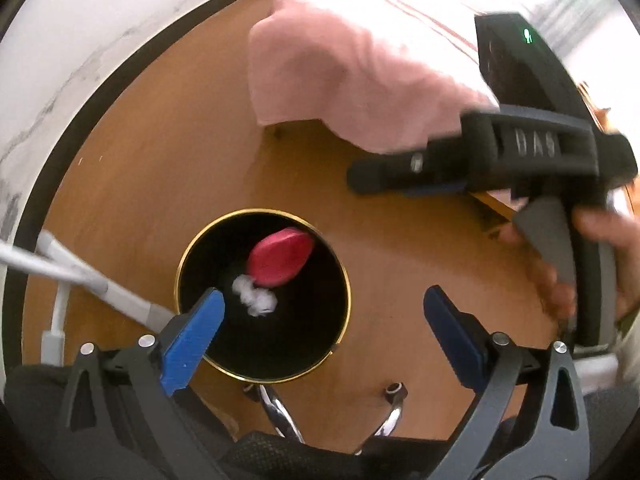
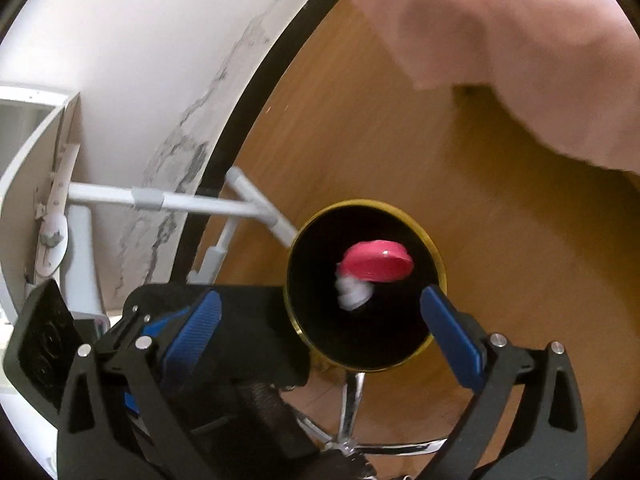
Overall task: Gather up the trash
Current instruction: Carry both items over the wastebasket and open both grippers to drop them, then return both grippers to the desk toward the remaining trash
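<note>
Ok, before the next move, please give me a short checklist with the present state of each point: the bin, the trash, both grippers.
1. Bin stands upright on the wooden floor, opening free: ok.
2. Red piece lies inside the bin: ok.
3. White crumpled piece lies inside the bin, beside the red one: ok.
4. Left gripper open and holding nothing: ok.
5. Right gripper open and holding nothing: ok.
6. More trash left to collect: cannot tell; none shows on the floor in either view, and the pink cloth hides part of it.
</note>
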{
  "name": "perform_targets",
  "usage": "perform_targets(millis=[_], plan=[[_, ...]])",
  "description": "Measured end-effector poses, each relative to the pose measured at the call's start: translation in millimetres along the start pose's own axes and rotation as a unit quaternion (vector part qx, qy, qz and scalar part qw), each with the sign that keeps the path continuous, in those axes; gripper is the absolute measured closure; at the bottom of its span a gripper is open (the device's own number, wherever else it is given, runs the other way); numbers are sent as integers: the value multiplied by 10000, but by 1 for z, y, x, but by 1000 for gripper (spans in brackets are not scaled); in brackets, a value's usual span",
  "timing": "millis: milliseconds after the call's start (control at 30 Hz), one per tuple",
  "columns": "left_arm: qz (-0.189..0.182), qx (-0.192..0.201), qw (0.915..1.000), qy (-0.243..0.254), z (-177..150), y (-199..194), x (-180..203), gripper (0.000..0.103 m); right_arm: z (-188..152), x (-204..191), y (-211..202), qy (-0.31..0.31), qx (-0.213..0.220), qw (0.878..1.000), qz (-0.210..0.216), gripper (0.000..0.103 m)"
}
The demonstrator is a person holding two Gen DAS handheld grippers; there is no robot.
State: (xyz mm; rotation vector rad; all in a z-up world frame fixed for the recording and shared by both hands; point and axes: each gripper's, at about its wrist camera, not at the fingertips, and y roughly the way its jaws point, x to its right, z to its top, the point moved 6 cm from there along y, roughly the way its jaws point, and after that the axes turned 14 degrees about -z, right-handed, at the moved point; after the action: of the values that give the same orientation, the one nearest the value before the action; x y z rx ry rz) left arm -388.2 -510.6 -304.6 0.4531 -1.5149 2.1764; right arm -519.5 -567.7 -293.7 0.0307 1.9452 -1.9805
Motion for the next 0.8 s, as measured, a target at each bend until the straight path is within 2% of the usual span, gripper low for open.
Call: perform_targets(millis=[33,67,133,200,267,333,400,467,567,667,733,800], plan=[[51,65,9999,63,-1,-6,4,6,1,2,-14,-27,215,9991,-361,6],[62,172,9998,104,0,-14,10,6,2,0,-38,-189,645,9944,-821,6],[-64,559,9983,164,5,-45,31,6,4,-8,-86,-402,1560,9773,-1378,6],[-188,970,9948,254,9,-87,54,6,2,-19,-142,-371,2506,9513,-1757,6],[-157,1500,9879,361,13,-138,72,6,-4,-37,-194,-308,3316,9258,-1787,6],[137,2106,9764,452,9,-201,80,6,-13,-63,-237,-315,4026,8997,-1656,6],[600,2645,9614,471,-3,-260,77,6,-20,-94,-257,-428,4357,8875,-1436,6],[1283,3115,9411,289,-23,-315,62,6,-23,-126,-262,-624,4410,8887,-1088,6],[2273,3618,9027,-501,-77,-390,24,6,-23,-189,-246,-1179,4132,9009,-620,6],[3168,3815,8543,-1555,-153,-446,-16,6,-24,-255,-217,-1864,3718,9088,-331,6],[3822,3777,8127,-2254,-210,-474,-40,6,-27,-293,-199,-2278,3505,9083,-164,6],[4211,3711,7776,-2834,-253,-492,-59,6,-40,-336,-186,-2640,3338,9049,-9,6]])
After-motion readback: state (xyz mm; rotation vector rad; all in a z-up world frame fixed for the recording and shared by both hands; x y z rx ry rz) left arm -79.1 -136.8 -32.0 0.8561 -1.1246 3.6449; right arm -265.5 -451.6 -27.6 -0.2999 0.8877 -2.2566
